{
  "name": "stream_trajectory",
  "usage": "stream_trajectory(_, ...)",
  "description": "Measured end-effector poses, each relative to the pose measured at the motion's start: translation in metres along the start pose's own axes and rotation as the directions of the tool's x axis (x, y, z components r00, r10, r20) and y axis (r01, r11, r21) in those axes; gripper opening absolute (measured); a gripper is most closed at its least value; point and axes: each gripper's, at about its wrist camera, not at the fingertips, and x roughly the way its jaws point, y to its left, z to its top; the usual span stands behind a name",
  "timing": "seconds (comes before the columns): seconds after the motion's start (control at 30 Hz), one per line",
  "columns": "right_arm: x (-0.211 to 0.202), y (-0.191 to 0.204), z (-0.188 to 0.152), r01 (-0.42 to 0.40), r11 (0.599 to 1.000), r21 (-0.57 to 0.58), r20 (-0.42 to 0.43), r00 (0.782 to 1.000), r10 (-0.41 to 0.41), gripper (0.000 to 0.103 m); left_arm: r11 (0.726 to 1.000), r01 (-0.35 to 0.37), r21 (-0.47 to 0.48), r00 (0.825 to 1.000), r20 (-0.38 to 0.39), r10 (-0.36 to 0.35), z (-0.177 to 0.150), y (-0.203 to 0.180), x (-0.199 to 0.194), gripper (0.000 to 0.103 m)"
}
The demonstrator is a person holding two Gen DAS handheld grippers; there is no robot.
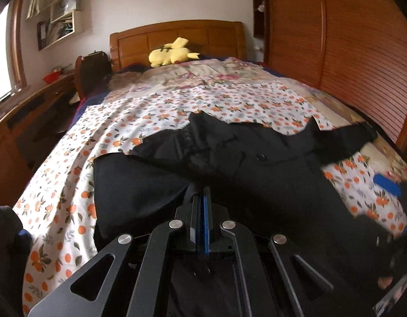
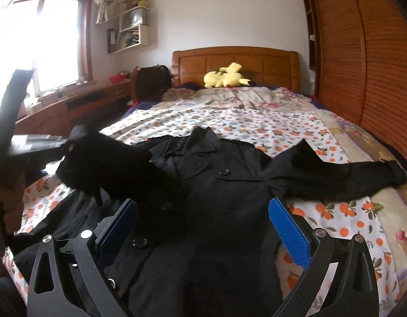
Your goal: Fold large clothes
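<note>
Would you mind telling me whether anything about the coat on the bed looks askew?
Yes: the black coat lies lopsided. Its right-hand sleeve is spread flat on the bed, while the other sleeve is lifted across the chest.

A home bedroom: a bed (image 2: 256, 121) with wooden headboard (image 2: 235, 63), a yellow plush (image 2: 225, 78), floral sheets, a louvred wardrobe (image 2: 362, 52), a window (image 2: 52, 45), wall shelves (image 2: 132, 26) and a desk (image 2: 71, 105).
</note>
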Motion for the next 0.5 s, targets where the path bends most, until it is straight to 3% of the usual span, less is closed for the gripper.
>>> stream_trajectory(0.17, 0.001, -0.007, 0.002, 0.016, 1.0, 0.019, -0.01, 1.0, -0.015, 0.096, 0.999, 0.035, -0.008, 0.999, -0.023, -0.035, -0.035, -0.003, -0.004, 0.007)
stream_trajectory(0.27, 0.003, -0.005, 0.002, 0.019, 1.0, 0.017, -0.016, 1.0, -0.019, 0.096, 0.999, 0.048, -0.014, 0.999, -0.015, -0.048, -0.053, -0.002, -0.014, 0.033)
stream_trajectory(0.33, 0.007, -0.002, 0.002, 0.016, 1.0, 0.02, -0.026, 1.0, -0.015, 0.096, 0.999, 0.052, -0.016, 0.999, 0.006, -0.052, -0.067, -0.003, -0.026, 0.061)
stream_trajectory(0.5, 0.016, 0.016, 0.002, -0.008, 1.0, 0.002, -0.047, 0.999, 0.008, 0.096, 1.0, 0.019, -0.011, 0.999, 0.043, -0.019, -0.092, 0.003, -0.05, 0.08)
